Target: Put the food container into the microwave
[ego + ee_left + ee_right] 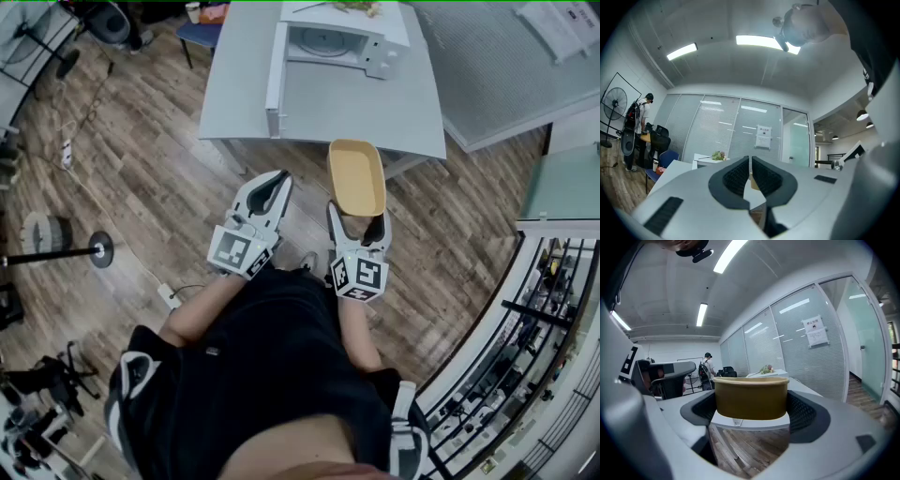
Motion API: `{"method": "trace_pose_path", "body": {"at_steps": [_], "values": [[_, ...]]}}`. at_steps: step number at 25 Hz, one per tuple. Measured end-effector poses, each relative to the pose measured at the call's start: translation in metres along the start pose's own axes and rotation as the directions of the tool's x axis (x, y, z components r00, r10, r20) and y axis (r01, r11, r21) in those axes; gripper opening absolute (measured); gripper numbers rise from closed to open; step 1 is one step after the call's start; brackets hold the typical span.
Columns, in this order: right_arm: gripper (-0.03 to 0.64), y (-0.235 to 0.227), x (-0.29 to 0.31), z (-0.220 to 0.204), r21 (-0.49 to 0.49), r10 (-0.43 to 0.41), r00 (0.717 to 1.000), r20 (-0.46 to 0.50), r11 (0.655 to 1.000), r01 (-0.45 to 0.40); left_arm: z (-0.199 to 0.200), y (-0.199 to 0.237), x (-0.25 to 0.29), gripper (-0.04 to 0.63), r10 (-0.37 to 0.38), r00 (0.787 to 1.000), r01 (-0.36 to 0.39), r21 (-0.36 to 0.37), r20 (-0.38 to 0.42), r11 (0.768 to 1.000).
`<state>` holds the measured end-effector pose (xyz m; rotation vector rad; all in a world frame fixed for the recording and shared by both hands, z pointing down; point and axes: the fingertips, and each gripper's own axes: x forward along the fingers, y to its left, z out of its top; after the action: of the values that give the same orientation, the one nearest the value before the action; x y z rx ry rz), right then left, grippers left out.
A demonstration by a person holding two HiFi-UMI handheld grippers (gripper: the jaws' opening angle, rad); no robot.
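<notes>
My right gripper is shut on a tan oblong food container, held out over the wood floor just short of the grey table. In the right gripper view the container fills the gap between the jaws, level and empty. The white microwave stands on the table's far part with its door swung open to the left. My left gripper is beside the right one, shut with nothing between its pads.
A second grey table stands to the right and a glass wall runs along the right side. Fan stands and cables lie on the floor at left. A person stands far off by desks.
</notes>
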<state>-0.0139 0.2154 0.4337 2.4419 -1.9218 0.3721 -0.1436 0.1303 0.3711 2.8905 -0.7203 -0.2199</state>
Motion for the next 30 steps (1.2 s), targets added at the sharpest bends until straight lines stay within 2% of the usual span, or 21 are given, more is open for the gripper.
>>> {"method": "trace_pose_path", "body": {"at_steps": [14, 23, 30], "values": [[0.486, 0.006, 0.003, -0.002, 0.013, -0.011, 1.000, -0.007, 1.000, 0.011, 0.002, 0.006, -0.002, 0.040, -0.018, 1.000, 0.018, -0.011, 0.000, 1.000], [0.486, 0.028, 0.020, -0.007, 0.028, -0.019, 1.000, -0.011, 0.999, 0.020, 0.001, 0.033, -0.009, 0.040, -0.037, 0.999, 0.037, -0.019, -0.011, 0.999], [0.486, 0.019, 0.049, -0.015, 0.046, -0.054, 0.998, -0.016, 0.997, 0.055, -0.011, 0.051, 0.012, 0.040, -0.061, 0.998, 0.060, -0.047, -0.020, 0.997]]}}
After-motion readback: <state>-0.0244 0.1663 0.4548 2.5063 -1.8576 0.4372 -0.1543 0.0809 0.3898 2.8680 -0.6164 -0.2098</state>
